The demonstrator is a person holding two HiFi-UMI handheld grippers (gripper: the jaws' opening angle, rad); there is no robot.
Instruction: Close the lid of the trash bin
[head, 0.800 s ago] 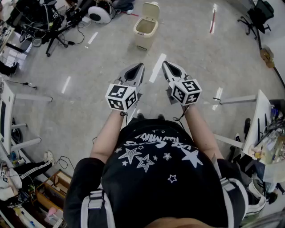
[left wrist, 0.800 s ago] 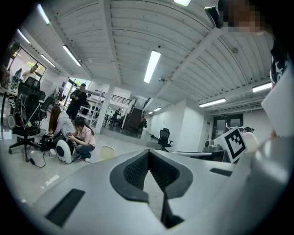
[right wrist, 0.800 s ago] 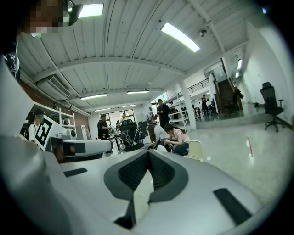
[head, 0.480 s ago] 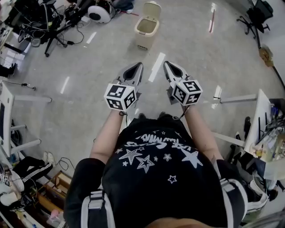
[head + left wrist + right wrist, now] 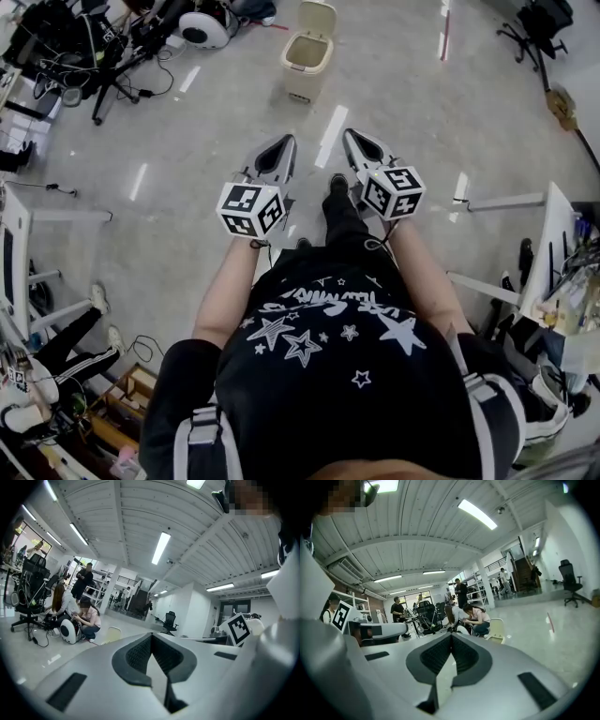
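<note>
A cream trash bin (image 5: 307, 53) stands on the grey floor far ahead, its lid (image 5: 317, 16) tipped up and open at the back. Both grippers are held at chest height, well short of it. My left gripper (image 5: 283, 142) and right gripper (image 5: 353, 137) point towards the bin, each shut with nothing between the jaws. The bin's raised lid (image 5: 111, 633) peeks over the jaws in the left gripper view. The bin (image 5: 497, 630) also shows in the right gripper view, beside people crouching.
Tripods, cables and a round white device (image 5: 201, 28) crowd the floor left of the bin. Desks stand at the left edge (image 5: 14, 244) and right edge (image 5: 553, 253). An office chair (image 5: 539, 23) is at the far right. A seated person's legs (image 5: 70, 333) lie at the lower left.
The person has stepped forward: a shoe now shows between the grippers, and the grippers sit slightly nearer the bin. Both stay shut. The legs at the lower left have stretched out.
</note>
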